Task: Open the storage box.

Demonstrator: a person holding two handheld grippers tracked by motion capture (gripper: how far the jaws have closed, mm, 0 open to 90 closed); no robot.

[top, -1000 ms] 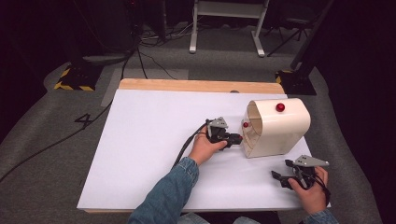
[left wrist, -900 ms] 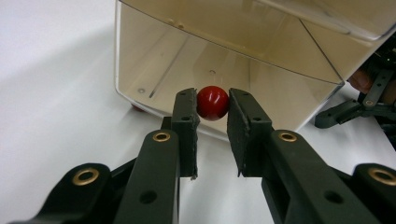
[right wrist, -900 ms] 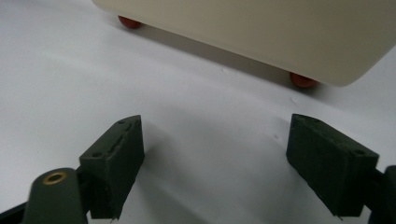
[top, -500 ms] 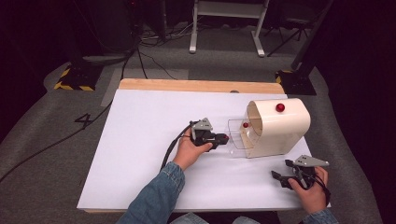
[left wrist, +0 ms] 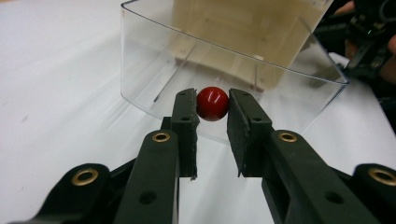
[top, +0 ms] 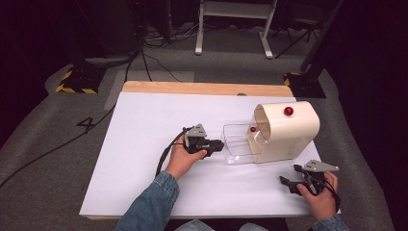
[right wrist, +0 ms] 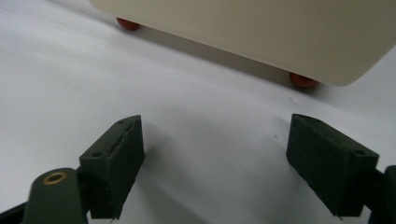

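Note:
A cream, round-topped housing (top: 288, 132) stands on the right half of the white table (top: 144, 144), with a red button (top: 288, 111) on its top. A clear plastic drawer (top: 238, 144) sticks out of its left side. My left gripper (top: 219, 143) is shut on the drawer's red knob (left wrist: 212, 103), which sits at the front wall of the drawer (left wrist: 140, 56). A second red knob (top: 253, 129) shows at the housing's mouth. My right gripper (top: 287, 183) rests open near the table's front right, its jaws wide apart, just in front of the housing (right wrist: 257, 32).
Two orange-red feet (right wrist: 127, 23) (right wrist: 302, 80) carry the housing's near side. A wooden strip (top: 202, 88) runs along the table's far edge. Black cables (top: 163, 159) trail from the left gripper. Grey floor, stands and cables lie beyond the table.
My left gripper has moved left with the red knob in it, and the clear drawer has slid out of the housing. The right gripper has stayed in place.

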